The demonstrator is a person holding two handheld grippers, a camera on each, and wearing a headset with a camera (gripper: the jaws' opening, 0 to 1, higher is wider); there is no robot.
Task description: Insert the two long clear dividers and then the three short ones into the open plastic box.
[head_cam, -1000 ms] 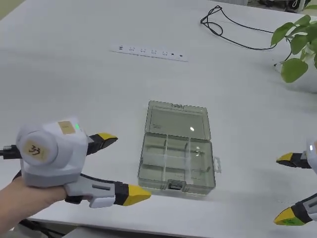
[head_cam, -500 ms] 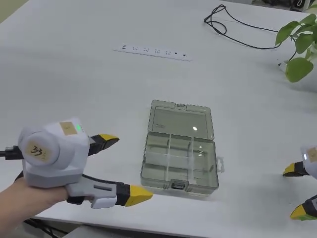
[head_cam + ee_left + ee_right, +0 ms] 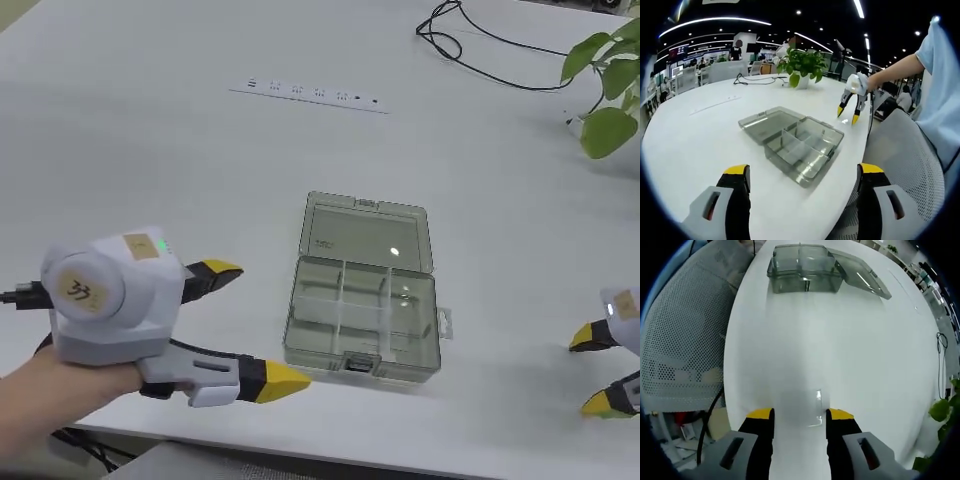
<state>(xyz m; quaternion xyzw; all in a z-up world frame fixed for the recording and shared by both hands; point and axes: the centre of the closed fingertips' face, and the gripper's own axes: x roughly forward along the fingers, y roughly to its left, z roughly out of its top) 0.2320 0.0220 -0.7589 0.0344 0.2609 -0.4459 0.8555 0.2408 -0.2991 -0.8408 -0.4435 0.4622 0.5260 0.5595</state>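
Right gripper [image 3: 592, 372] has edged away from the plastic box [image 3: 320, 352]
It and the left gripper [image 3: 258, 325] gape empty; box sits mid-table [image 3: 200, 150] with dividers [image 3: 339, 300] in; a clear sliver [image 3: 817, 407], perhaps a short divider, lies between the right jaws

The smoky see-through box [image 3: 362, 320] lies open mid-table, lid [image 3: 367, 232] flat on the far side, dividers [image 3: 340, 303] upright inside.

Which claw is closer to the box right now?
Left. The left claw sits just off the left side of the box, open. The right claw is much farther away, off to the box's right.
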